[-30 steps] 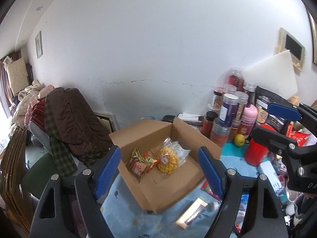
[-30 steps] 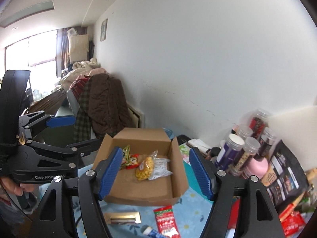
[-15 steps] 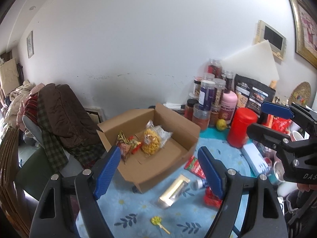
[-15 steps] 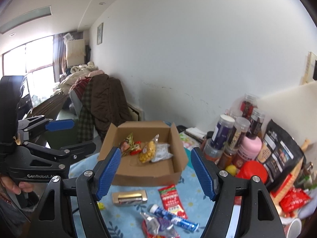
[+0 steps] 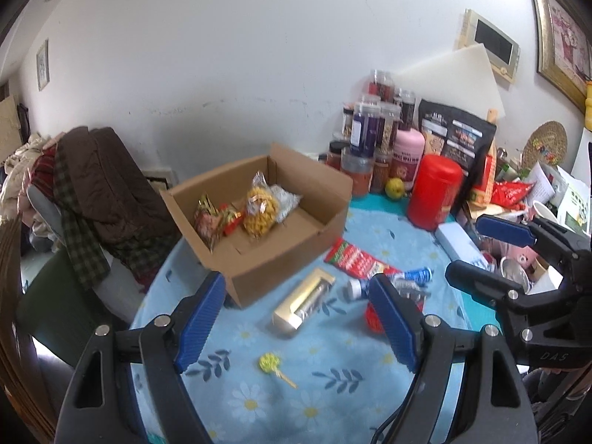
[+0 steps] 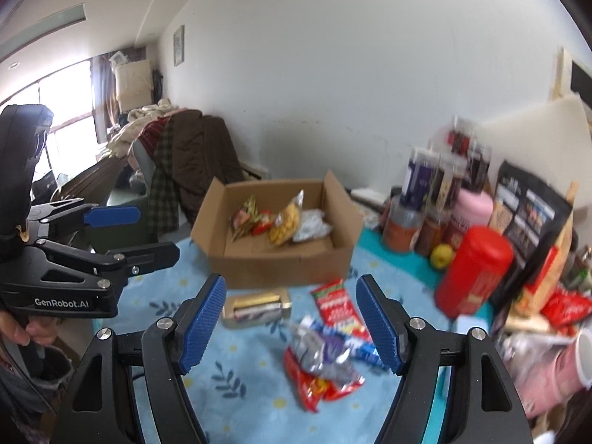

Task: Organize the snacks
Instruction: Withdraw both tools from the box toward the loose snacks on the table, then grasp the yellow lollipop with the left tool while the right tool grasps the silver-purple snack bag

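Note:
An open cardboard box sits on the blue floral tablecloth and holds a yellow snack bag and a red-green snack bag. In front of it lie a gold box, a red flat packet, a blue-white tube and a silver-and-red snack bag. My left gripper is open and empty above the cloth, near the gold box. My right gripper is open and empty above the loose snacks.
A red canister, spice jars, a pink bottle, a black bag and a yellow fruit crowd the back right. A yellow lollipop lies near the front. A chair with clothes stands left.
Both grippers have pulled back and tilted down from the box. The loose snacks on the cloth have come into view below them. Both stay open and empty.

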